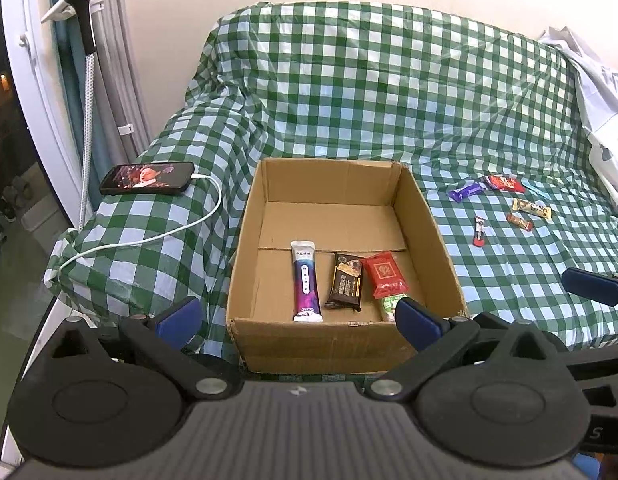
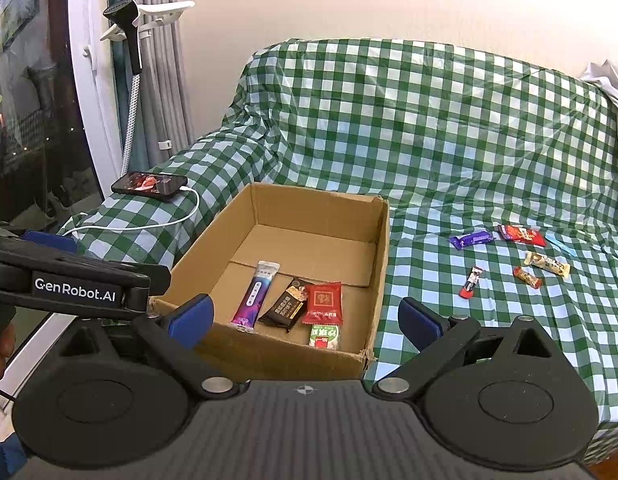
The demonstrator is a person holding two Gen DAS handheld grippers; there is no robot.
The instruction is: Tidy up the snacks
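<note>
Two hand-held grippers hang over the front edge of a sofa (image 1: 389, 80) draped in glossy green-check cloth, both with fingers spread wide and holding nothing. The left gripper (image 1: 297, 316) faces an open cardboard box (image 1: 349, 344) near the sofa's left arm; the right gripper (image 2: 305, 320) sits just beside it, looking across the box's near right corner. Four packets already lie flat at the front of the box: a long purple stick pack (image 1: 306, 282), a dark brown bar (image 1: 345, 282), a red pouch (image 1: 384, 274) and a green-and-white sweet (image 2: 324, 337) under it. Six more snacks (image 2: 509, 258), small crinkly foil wrappers, lie scattered toward the sofa's right side, well apart from the box. The risks from here are likely slips: thin, slick wrappers lie flat on soft, shiny cloth, so closing fingers may pinch cloth or skate a packet away. A phone (image 1: 147, 178) on its white cable (image 1: 181, 228) rests on the left arm, within snagging reach.
</note>
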